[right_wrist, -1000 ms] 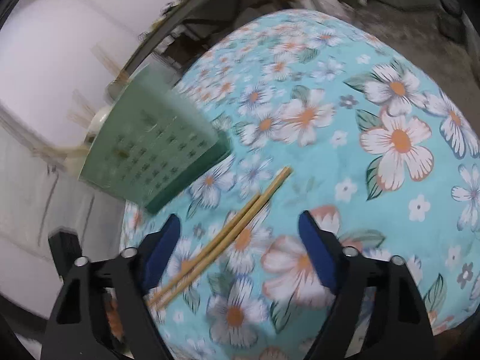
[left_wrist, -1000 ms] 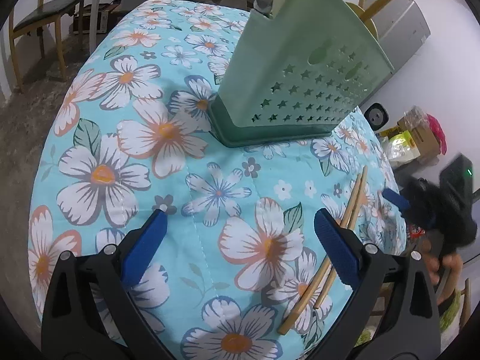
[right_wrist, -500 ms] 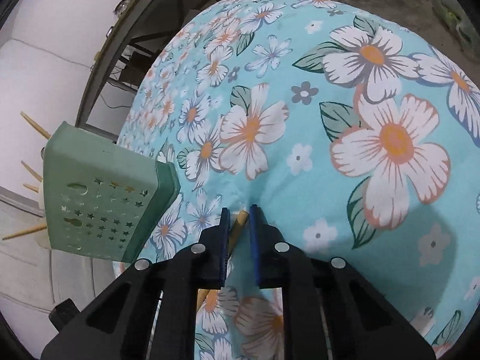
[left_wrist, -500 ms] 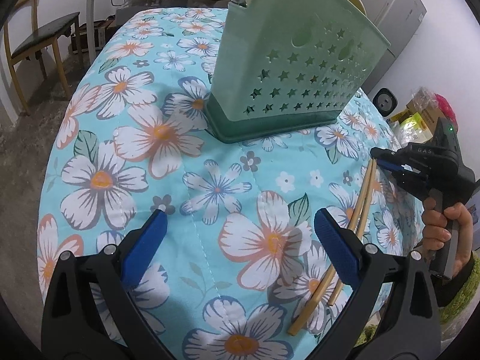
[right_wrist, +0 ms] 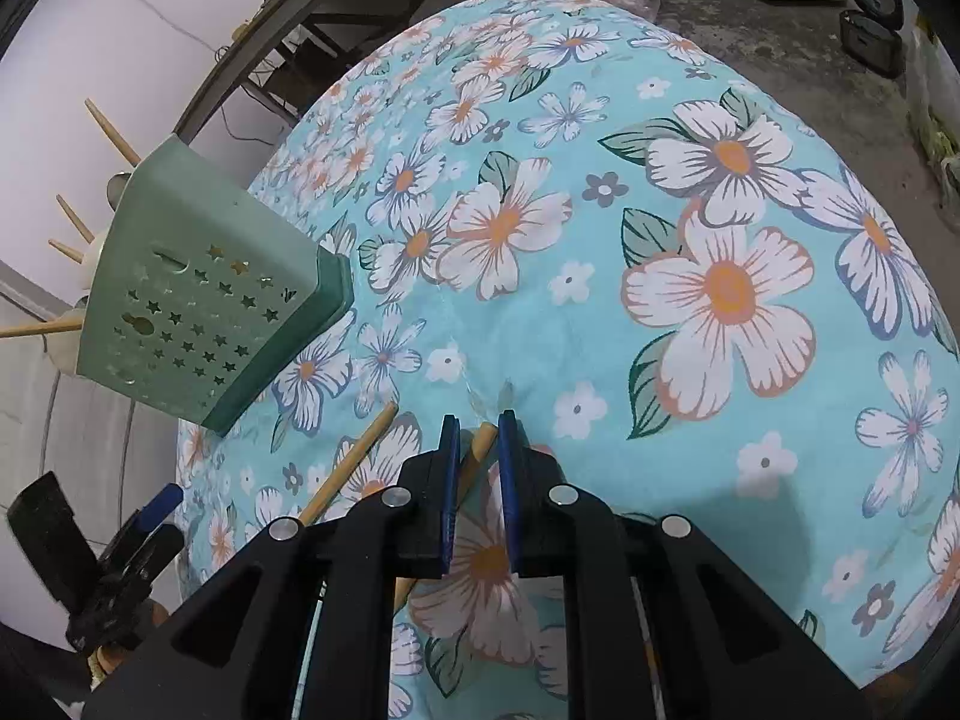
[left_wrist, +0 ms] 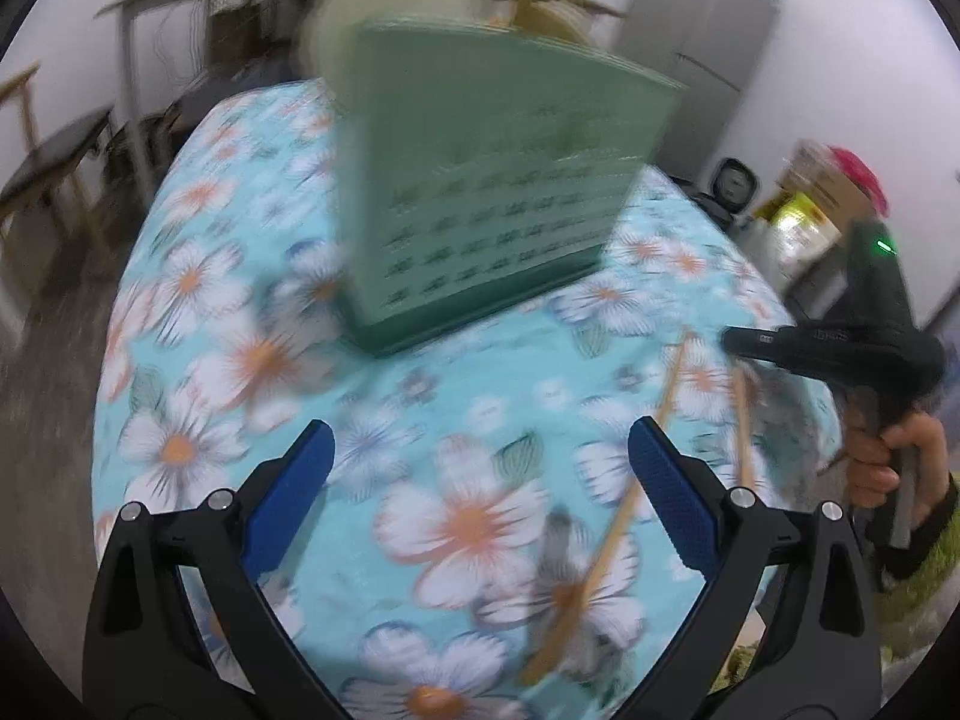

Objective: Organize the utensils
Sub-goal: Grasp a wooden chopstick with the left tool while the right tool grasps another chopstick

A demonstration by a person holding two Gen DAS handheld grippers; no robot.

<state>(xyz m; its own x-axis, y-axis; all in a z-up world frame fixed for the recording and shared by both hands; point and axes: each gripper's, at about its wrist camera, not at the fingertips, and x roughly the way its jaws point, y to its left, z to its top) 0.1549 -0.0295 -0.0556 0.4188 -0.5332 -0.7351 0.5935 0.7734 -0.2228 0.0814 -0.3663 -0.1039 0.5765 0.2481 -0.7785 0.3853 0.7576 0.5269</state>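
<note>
The right gripper (right_wrist: 478, 429) is pinching one wooden chopstick (right_wrist: 483, 441) tight on the flowery cloth (right_wrist: 720, 192), the other chopstick (right_wrist: 351, 462) is lying just beside it near the green holder (right_wrist: 198, 294), and the left gripper (left_wrist: 480, 471) is hanging wide open, holding nothing.

teal cloth (right_wrist: 600, 360) w/ white-orange flowers, green star-holed caddy (right_wrist: 198, 300), tan chopsticks (right_wrist: 351, 462), blue pads (left_wrist: 288, 492).

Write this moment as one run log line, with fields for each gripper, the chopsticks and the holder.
right gripper: shut on one chopstick | left gripper: open, holds nothing | second chopstick: lies on floral cloth | green holder: upright, not yet reached
</note>
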